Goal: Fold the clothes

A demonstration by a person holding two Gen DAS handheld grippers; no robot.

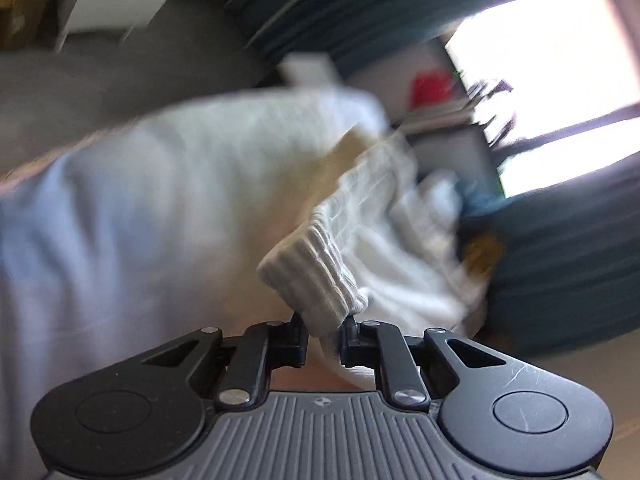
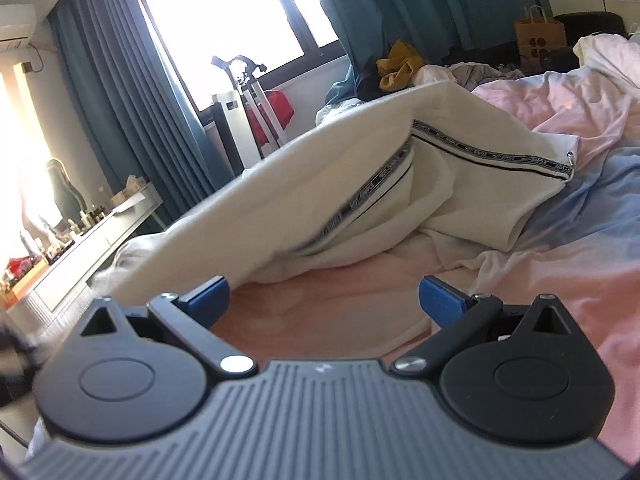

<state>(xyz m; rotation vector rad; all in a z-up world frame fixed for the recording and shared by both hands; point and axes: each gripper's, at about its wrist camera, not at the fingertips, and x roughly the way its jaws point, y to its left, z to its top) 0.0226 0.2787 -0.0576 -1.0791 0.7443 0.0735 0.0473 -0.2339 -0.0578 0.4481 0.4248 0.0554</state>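
Observation:
A cream-white zip-up garment (image 2: 304,200) with black-and-white lettered tape along its zipper lies on the bed, one side lifted up toward the left. In the blurred left wrist view my left gripper (image 1: 324,326) is shut on the garment's ribbed hem (image 1: 316,280), and the cloth stretches away from the jaws. My right gripper (image 2: 323,292) stands open low over the pink sheet, its blue pads (image 2: 442,298) wide apart with nothing between them, just in front of the garment's near edge.
The bed has a rumpled pink and blue sheet (image 2: 560,264). More clothes, one mustard yellow (image 2: 398,66), are heaped at the far side. Teal curtains (image 2: 120,92) frame a bright window. A dresser (image 2: 92,236) with small bottles stands at the left. A paper bag (image 2: 540,36) sits far right.

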